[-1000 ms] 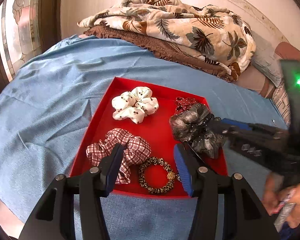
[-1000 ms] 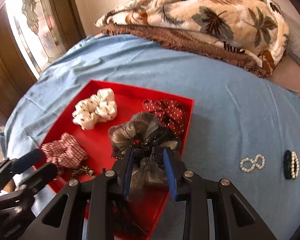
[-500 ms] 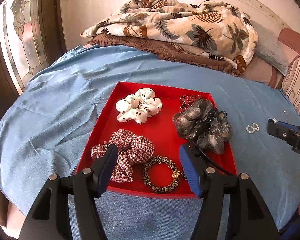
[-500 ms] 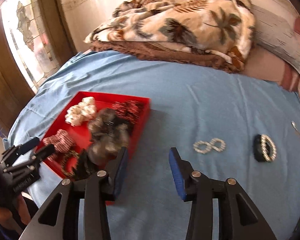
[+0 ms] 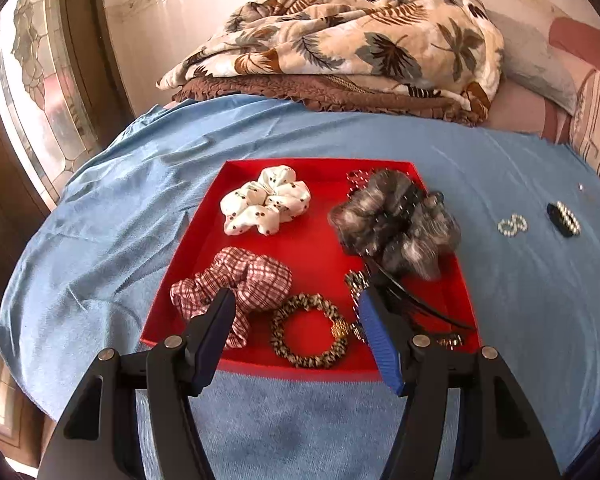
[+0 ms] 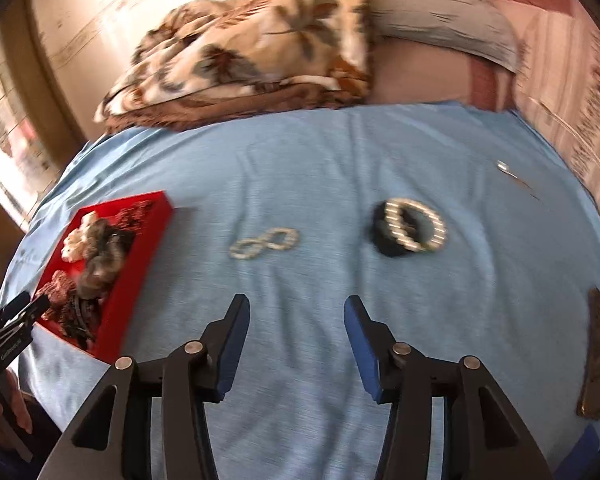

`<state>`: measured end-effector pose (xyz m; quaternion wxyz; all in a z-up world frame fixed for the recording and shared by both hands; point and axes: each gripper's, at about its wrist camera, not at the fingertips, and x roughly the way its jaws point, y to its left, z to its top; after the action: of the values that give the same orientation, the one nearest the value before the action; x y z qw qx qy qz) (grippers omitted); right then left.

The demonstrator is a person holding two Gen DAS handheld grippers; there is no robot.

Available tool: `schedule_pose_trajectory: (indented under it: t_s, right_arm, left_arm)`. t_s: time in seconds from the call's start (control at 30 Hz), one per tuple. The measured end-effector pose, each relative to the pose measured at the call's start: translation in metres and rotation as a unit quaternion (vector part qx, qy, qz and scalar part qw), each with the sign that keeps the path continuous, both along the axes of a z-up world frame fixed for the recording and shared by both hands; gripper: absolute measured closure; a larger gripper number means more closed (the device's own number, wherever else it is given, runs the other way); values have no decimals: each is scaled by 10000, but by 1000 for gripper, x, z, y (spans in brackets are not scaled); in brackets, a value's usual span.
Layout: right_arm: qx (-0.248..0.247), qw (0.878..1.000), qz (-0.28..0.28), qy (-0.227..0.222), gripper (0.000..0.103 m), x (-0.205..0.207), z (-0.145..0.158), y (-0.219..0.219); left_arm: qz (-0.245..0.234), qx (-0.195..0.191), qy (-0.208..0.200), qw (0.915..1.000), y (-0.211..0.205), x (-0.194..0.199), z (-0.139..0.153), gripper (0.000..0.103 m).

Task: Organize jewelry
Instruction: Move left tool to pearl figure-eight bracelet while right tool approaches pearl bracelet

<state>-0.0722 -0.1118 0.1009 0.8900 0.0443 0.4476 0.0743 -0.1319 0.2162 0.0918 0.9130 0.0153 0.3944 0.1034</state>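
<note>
Two tools are in view, both clear of any item. Left tool [image 5: 296, 320] hovers over the near edge of the red tray [image 5: 458, 276], jaws parted about halfway, nothing between them. Right tool [image 6: 296, 320] hangs over bare blue sheet [image 6: 300, 160], well right of the tray, its jaws opening and empty.

Tray contents, near to far: a leopard-print hair tie [image 5: 308, 330] at the front wall; a red plaid scrunchie [image 5: 252, 280] to its left, partly behind the left finger; a dark clip [image 5: 416, 304] at front right; a grey fuzzy scrunchie [image 5: 396, 228] overlying a red dotted piece [image 5: 356, 178]; a white spotted scrunchie [image 5: 266, 200] at the rear.

Outside the tray, on the sheet: a pearl figure-eight piece [image 6: 266, 243], then a black band with pearls [image 6: 410, 228], apart from each other. A flat dark object [image 6: 598, 356] lies at right. A leaf-print blanket [image 5: 352, 40] is piled at the far end of the bed.
</note>
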Motion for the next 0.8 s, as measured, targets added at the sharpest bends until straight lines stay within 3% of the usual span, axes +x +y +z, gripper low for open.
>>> schedule_pose_trajectory:
  t_s: [0.2,0.37,0.5,0.67,0.8]
  right_arm:
    - [98,9988,-483,-24,48,-10,-2,-56]
    - [205,9961,-862,-41,46,-12,-9,-95]
    - [399,9934,-1073,-37,46,-7,-18,-115]
    - [729,9906,-1161,36,46,12,-31,-125]
    - [849,9909,-1048,56,46,33,-37,-125]
  left_arm:
    - [-198,-1,-68,9998,-17,-15,19,40]
    - [-548,-411,-329,9971,-38,-18,55,32]
    - [-1037,-620,-278,9923,-76,-1,72,30]
    - [-1511,-783,19,9854,-126,34,66,30]
    - [-1683,-784,341,9820,-157,73,37,30]
